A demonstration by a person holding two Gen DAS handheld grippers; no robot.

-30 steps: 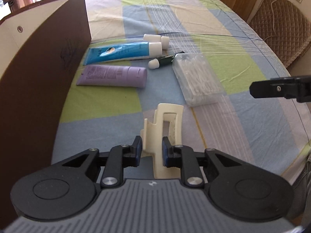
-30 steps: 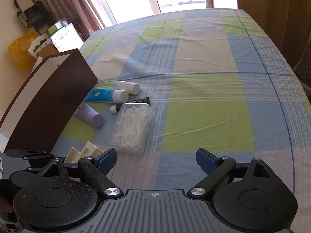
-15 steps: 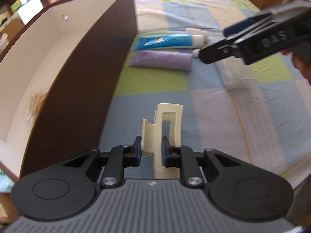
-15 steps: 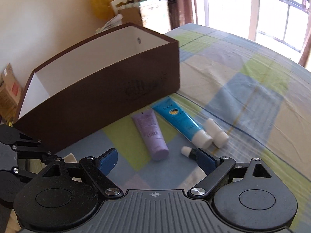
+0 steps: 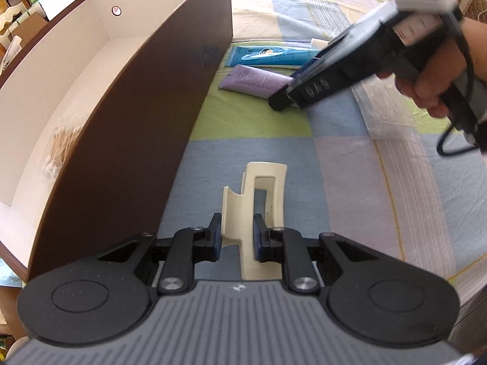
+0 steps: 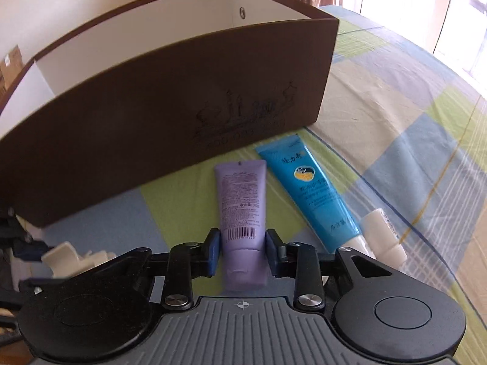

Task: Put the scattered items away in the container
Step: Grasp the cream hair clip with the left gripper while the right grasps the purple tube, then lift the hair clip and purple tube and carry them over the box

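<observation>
- On the bed with its checked sheet (image 5: 334, 158), the left tongs (image 5: 234, 237) are clamped on a cream hair claw clip (image 5: 261, 200), which stands up between the blue pads, just beside the brown outer wall of the container (image 5: 146, 115)
- Inside the container, seen from the left wrist, a bundle of cotton swabs (image 5: 57, 152) lies against the white inner wall
- The right tongs (image 6: 242, 251) straddle the cap end of the purple tube (image 6: 242, 203), which lies flat on the sheet; the pads sit just beside its two sides, and whether they press it I cannot tell
- The purple tube's crimped end points at the container wall, near it but apart
- The blue tube (image 6: 313, 191) lies just beside the purple one, on its right, angled, its white cap toward the camera
- A small white bottle (image 6: 382, 231) lies close against the blue tube's cap end
- From the left wrist view, a person's hand (image 5: 438, 82) grips the handle of the right tool, whose black body hides part of the purple tube and the blue tube
- A clear plastic box (image 5: 383, 106), blurred, shows under that hand
</observation>
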